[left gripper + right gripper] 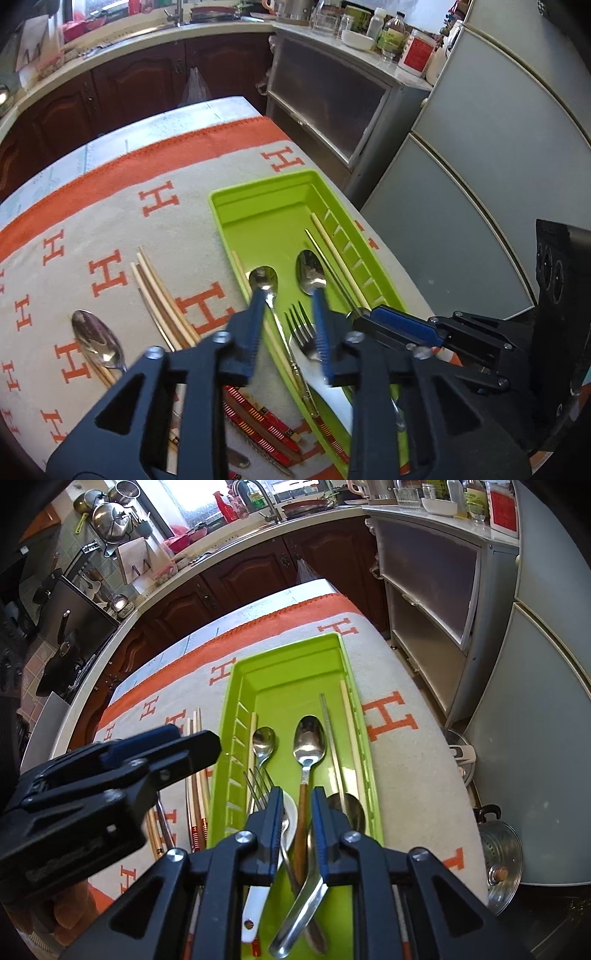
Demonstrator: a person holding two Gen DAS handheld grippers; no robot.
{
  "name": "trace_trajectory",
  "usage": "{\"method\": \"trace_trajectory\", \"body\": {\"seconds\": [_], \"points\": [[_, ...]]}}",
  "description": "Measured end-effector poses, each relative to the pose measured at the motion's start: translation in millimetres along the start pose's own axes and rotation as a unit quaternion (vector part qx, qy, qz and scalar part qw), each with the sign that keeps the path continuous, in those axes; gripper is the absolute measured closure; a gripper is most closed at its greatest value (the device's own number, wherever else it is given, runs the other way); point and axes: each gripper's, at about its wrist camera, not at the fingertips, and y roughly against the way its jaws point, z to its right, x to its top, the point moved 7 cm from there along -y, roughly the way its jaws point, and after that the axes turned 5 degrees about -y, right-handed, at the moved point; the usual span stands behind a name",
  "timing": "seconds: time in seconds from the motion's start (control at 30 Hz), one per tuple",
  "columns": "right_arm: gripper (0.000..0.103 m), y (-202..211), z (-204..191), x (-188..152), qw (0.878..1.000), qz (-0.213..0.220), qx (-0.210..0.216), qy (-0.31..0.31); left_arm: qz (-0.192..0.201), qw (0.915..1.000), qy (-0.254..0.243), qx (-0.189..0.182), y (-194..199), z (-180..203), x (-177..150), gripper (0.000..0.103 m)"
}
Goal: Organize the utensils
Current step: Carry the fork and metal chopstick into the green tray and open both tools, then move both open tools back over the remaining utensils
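While both grippers hang over the green tray (pixel 291 672), neither grips anything: the left gripper (pixel 289 291) stands part open above a small spoon (pixel 263 277) and fork (pixel 303 326) lying loose inside, and the right gripper (pixel 294 794) is narrowly parted over a wood-handled spoon (pixel 309 744), apparently clear of it, though the overlap blurs this. Chopsticks (pixel 162 302) and another spoon (pixel 96 339) wait on the patterned cloth (pixel 110 221). Next, lift away cleanly, then take those lengthwise.

A lime-green tray (pixel 236 686) holds spoons (pixel 309 740), a fork (pixel 258 781) and chopsticks (pixel 351 723) lengthwise, while more chopsticks (pixel 159 299) and a spoon (pixel 96 339) lie beside it on the cloth.
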Motion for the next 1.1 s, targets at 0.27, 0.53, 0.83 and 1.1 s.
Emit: {"method": "trace_trajectory", "body": {"seconds": [0.27,0.53,0.83,1.1], "points": [[0.087,6,-8,-10,1.0,-0.003,-0.001,0.0,0.03,0.9992,0.018,0.018,38,-9,-12,0.057],[0.087,11,-16,-25,1.0,-0.011,-0.002,0.005,0.024,0.9985,0.021,0.043,64,-20,-49,0.057],[0.088,23,-37,-34,1.0,-0.004,0.005,0.026,0.023,0.9959,0.057,0.066,96,-52,-88,0.057],[0.087,28,-72,-45,0.998,-0.002,0.015,0.063,0.033,0.9914,0.098,0.08,124,-88,-117,0.057]]}}
